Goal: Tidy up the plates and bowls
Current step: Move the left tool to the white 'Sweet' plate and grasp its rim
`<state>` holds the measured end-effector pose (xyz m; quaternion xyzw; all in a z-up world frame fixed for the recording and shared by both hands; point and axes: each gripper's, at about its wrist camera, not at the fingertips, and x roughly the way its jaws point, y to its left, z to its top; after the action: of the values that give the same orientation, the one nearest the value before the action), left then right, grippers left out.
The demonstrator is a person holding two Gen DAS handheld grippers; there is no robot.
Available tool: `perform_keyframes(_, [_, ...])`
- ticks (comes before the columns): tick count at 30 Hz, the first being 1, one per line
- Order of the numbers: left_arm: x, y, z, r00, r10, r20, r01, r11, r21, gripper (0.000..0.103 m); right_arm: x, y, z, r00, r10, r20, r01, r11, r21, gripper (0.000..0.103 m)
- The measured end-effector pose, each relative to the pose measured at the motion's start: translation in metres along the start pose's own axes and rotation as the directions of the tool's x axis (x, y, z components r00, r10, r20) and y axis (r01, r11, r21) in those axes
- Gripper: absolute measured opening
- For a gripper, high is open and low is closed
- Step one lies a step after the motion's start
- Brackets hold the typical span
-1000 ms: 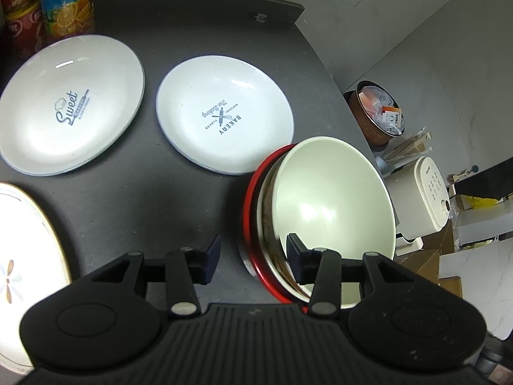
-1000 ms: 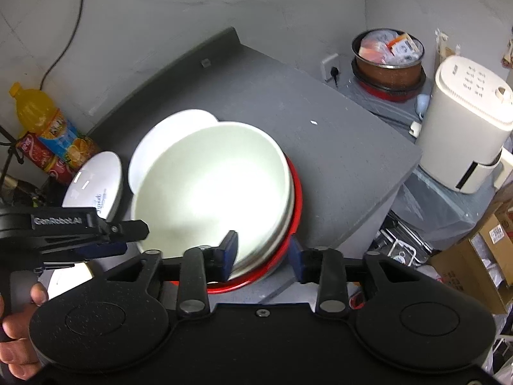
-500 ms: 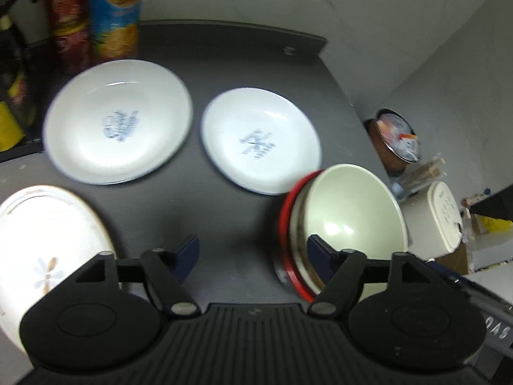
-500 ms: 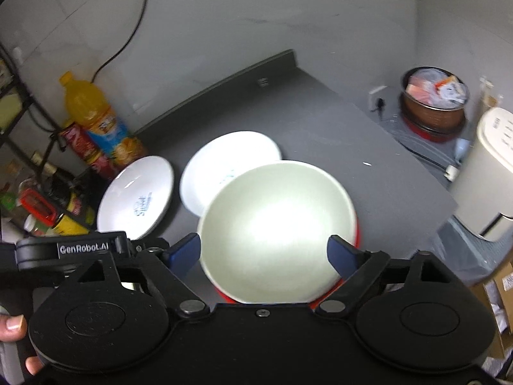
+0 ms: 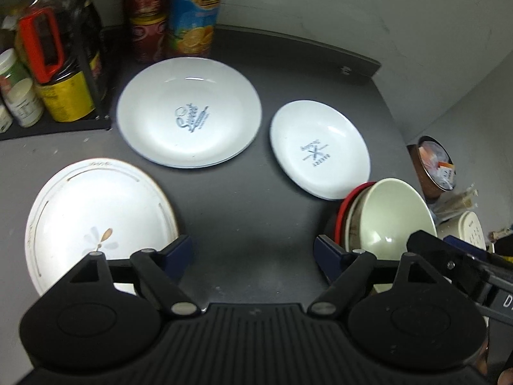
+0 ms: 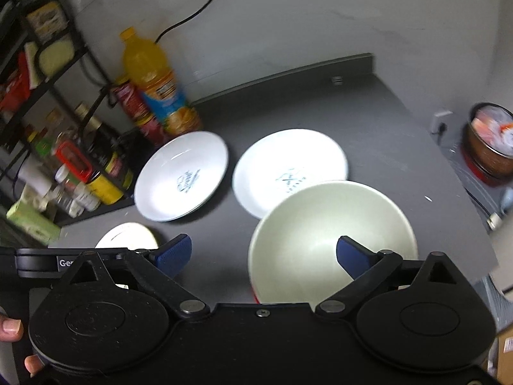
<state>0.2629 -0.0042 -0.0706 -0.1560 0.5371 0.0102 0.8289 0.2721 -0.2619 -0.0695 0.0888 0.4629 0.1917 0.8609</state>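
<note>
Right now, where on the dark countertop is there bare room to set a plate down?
Bare patches: the centre between flower plate, large plate, small plate and bowl stack; also the back right corner behind the small plate. Crowded: back left, near the juice bottle and cans.

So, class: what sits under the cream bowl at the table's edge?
Under the cream bowl sit another bowl's rim and a red rim. The stack's lower part is hidden.
</note>
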Motion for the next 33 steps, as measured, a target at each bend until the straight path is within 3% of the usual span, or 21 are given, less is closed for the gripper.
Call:
perform_keyframes(12, [-0.006,0.027,-0.011,0.994,0.11,0.009,-0.105,0.968,-0.229,0.083,0.034,0.022,0.025,0.989,0.1,-0.109,-0.12,0.974,-0.193,0.099])
perform_keyframes(26, [-0.015,0.043,-0.024,0.975,0.222,0.015,-0.191,0.869,-0.456,0.083,0.065,0.05,0.049,0.96,0.194,-0.202,-0.261,0.88,-0.396,0.101])
perform_keyframes(33, [-0.017,0.049,-0.031,0.966,0.258,0.009,-0.209,0.805,-0.556,0.083,0.079,0.061,0.053,0.947,0.204,-0.246,-0.302,0.824,-0.479,0.103])
